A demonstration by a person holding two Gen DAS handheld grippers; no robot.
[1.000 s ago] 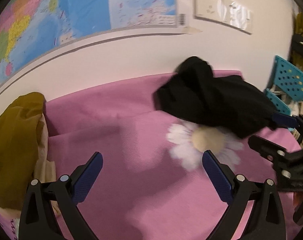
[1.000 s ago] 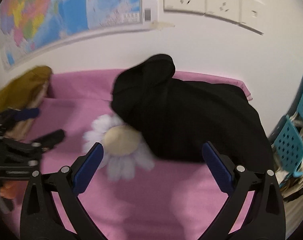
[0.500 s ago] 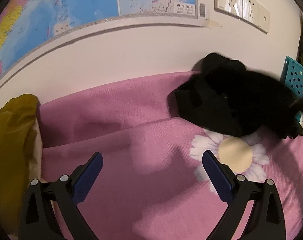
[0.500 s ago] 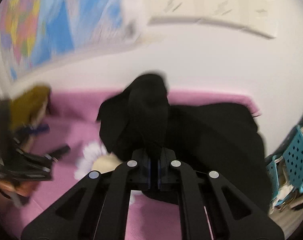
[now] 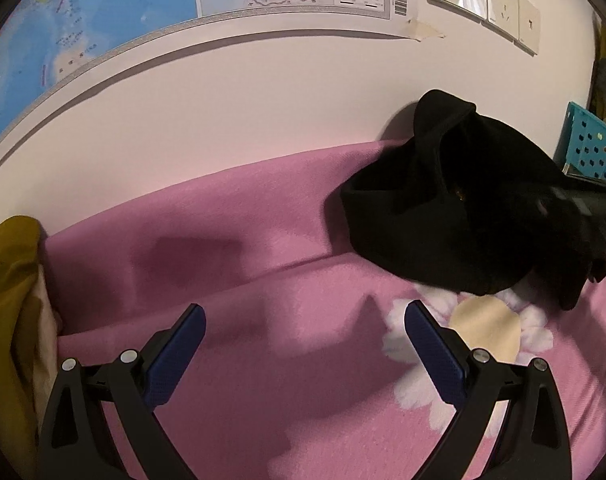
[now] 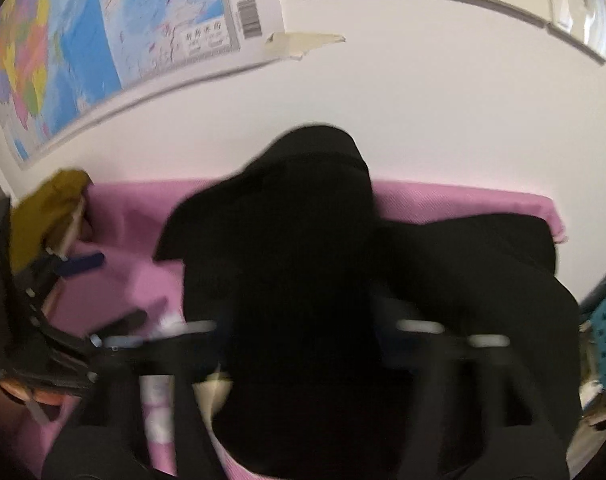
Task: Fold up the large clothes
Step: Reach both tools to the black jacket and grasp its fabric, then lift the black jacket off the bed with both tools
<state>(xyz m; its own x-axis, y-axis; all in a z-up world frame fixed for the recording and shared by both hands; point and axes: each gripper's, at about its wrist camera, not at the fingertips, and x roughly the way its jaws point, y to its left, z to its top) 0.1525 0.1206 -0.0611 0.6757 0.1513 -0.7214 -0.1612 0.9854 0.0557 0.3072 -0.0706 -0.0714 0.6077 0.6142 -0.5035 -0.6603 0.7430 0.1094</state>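
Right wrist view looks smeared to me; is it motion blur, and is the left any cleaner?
Right wrist view: motion blur streaks the fingers and black garment, whose folds are lost in darkness. Left wrist view: sharp, fisheye-bent wall map, soft shadows on the pink blanket, glare on the wall sockets.

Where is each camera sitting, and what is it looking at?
Left wrist camera: rides on the left gripper, looking along its open blue fingers over the pink blanket toward the wall map.
Right wrist camera: rides on the right gripper, blurred and shut on the black garment that fills its view; the left gripper shows at its left edge.
Both see: garment, blanket, map, yellow cloth, teal basket.
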